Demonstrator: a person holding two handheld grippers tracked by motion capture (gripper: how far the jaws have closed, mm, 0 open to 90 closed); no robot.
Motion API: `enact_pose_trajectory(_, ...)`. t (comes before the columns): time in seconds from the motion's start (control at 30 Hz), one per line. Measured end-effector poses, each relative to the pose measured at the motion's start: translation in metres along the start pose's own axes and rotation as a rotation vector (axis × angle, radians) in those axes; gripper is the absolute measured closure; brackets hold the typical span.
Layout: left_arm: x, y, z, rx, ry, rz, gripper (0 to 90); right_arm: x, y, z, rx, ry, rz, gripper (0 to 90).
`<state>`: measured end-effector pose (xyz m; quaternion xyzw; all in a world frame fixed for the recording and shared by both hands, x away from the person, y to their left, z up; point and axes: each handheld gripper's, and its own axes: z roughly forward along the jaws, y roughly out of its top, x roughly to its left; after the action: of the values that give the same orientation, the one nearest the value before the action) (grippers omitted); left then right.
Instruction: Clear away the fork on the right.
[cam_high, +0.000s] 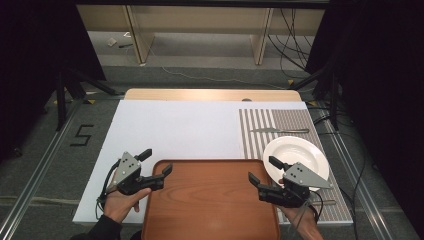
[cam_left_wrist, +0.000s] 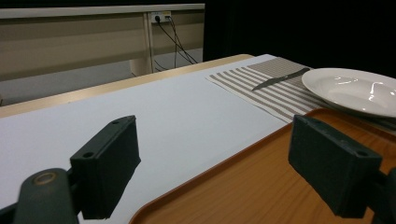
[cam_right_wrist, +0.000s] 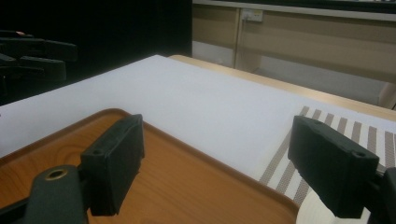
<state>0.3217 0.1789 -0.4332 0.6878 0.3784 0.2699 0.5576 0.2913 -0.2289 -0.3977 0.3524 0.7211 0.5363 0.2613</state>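
A brown wooden tray (cam_high: 210, 200) lies at the table's front middle. My left gripper (cam_high: 156, 162) hovers open over the tray's left rim, one jaw outside on the white board, one above the tray (cam_left_wrist: 243, 186). My right gripper (cam_high: 265, 170) hovers open over the tray's right rim, its jaws straddling the edge (cam_right_wrist: 210, 154) with nothing between them. A white plate (cam_high: 295, 155) sits on a striped placemat (cam_high: 280, 125) right of the tray. A knife (cam_high: 280, 131) lies beyond the plate; the left gripper view shows the plate (cam_left_wrist: 355, 91) and knife (cam_left_wrist: 280, 78) too.
A white board (cam_high: 175, 130) covers most of the wooden table (cam_high: 210, 94). Cables and wooden furniture legs stand on the floor beyond the far edge. Dark curtains flank both sides. A second utensil (cam_high: 327, 202) lies on the placemat near my right hand.
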Motion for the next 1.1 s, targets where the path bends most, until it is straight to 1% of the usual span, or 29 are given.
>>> enact_pose_trajectory(0.27, 0.0, 0.0, 0.0, 0.003, 0.001, 0.001, 16.0, -0.001, 0.0, 0.0, 0.005, 0.005, 0.001, 19.3)
enact_pose_trajectory(0.43, 0.0, 0.0, 0.0, 0.004, 0.002, 0.001, 16.0, -0.001, 0.0, 0.0, 0.012, 0.011, -0.012, 19.3)
enact_pose_trajectory(0.67, 0.0, 0.001, 0.002, 0.001, 0.002, 0.001, 16.0, -0.006, -0.001, 0.0, 0.031, 0.013, -0.015, 19.2)
enact_pose_trajectory(0.77, 0.0, 0.001, 0.002, 0.002, 0.003, 0.001, 16.0, -0.009, -0.001, 0.0, 0.045, 0.01, -0.01, 19.2)
enact_pose_trajectory(0.83, 0.0, 0.001, 0.002, 0.001, 0.001, 0.001, 16.0, -0.014, -0.001, -0.002, 0.067, 0.011, -0.01, 19.2)
enact_pose_trajectory(0.87, 0.0, 0.001, 0.002, 0.0, 0.001, 0.003, 16.0, -0.014, -0.001, -0.002, 0.067, 0.011, -0.01, 19.2)
enact_pose_trajectory(0.9, 0.0, 0.001, 0.002, -0.002, 0.001, 0.002, 16.0, -0.016, -0.003, -0.005, 0.103, 0.005, -0.012, 19.3)
enact_pose_trajectory(0.93, -0.001, 0.002, 0.002, -0.003, 0.0, 0.002, 16.0, -0.017, -0.004, -0.006, 0.116, -0.006, -0.018, 19.3)
enact_pose_trajectory(1.0, -0.001, 0.002, 0.002, -0.005, -0.002, 0.003, 16.0, -0.017, -0.004, -0.009, 0.124, -0.014, -0.042, 19.3)
enact_pose_trajectory(1.1, -0.001, 0.002, 0.002, -0.007, -0.004, 0.005, 16.0, -0.021, -0.006, -0.011, 0.149, -0.022, -0.042, 19.2)
